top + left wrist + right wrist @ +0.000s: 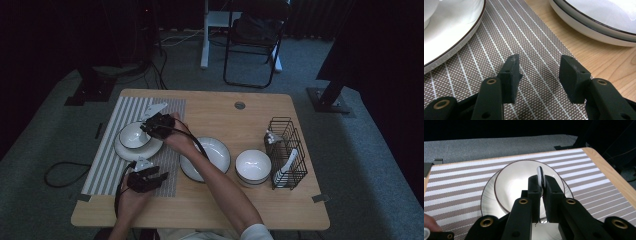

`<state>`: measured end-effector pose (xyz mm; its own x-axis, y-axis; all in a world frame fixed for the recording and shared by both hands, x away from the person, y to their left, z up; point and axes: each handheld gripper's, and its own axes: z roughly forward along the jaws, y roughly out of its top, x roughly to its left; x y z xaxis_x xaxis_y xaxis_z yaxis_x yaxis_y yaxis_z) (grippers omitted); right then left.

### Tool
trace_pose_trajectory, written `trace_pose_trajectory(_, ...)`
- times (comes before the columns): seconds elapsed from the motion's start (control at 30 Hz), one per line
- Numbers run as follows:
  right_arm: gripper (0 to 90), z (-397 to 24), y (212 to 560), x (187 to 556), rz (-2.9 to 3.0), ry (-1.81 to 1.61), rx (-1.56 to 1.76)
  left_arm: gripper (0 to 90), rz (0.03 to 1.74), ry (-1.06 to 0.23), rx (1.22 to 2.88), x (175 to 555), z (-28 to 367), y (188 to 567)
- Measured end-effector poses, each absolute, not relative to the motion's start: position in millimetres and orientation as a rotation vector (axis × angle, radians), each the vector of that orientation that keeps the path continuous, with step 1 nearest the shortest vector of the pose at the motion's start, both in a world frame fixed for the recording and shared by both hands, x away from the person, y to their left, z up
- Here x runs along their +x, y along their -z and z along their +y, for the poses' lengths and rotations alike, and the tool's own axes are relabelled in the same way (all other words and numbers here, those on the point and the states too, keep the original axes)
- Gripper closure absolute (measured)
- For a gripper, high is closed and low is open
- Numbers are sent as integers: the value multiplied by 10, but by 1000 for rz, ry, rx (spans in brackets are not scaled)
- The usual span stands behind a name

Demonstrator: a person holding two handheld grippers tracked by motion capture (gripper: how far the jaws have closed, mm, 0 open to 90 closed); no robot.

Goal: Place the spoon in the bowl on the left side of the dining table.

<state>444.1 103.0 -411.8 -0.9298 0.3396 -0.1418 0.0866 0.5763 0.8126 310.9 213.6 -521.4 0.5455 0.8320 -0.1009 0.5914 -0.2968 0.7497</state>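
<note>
A small white bowl (134, 135) stands on a white plate (125, 150) on the striped placemat (107, 170) at the table's left. My right gripper (150, 127) reaches across to it from the right. In the right gripper view the gripper (541, 181) is shut on a thin white spoon (540, 173), held edge-on just above the bowl (516, 182). My left gripper (159, 177) hovers low over the placemat near the front edge. Its jaws (539, 67) stand open with nothing between them, over the mat (529, 37) and beside the plate's rim (449, 37).
A wide white dish (215, 150) with a dark rim sits mid-table, close to the left gripper (599, 25). To its right stand another white bowl (253, 167) and a black wire rack (286, 150) with white spoons (290, 160). A folding chair (252, 45) stands beyond the table.
</note>
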Motion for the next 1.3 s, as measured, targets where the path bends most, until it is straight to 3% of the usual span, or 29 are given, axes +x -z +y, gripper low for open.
trace_pose_trajectory(0.53,832,913,4244,4424,2550,-1283,382,522,1150,-395,2011,3112,2137,5214)
trace_pose_trajectory(1.3,696,720,4266,4259,2530,-1259,379,520,1152,-391,2004,3116,2139,5217)
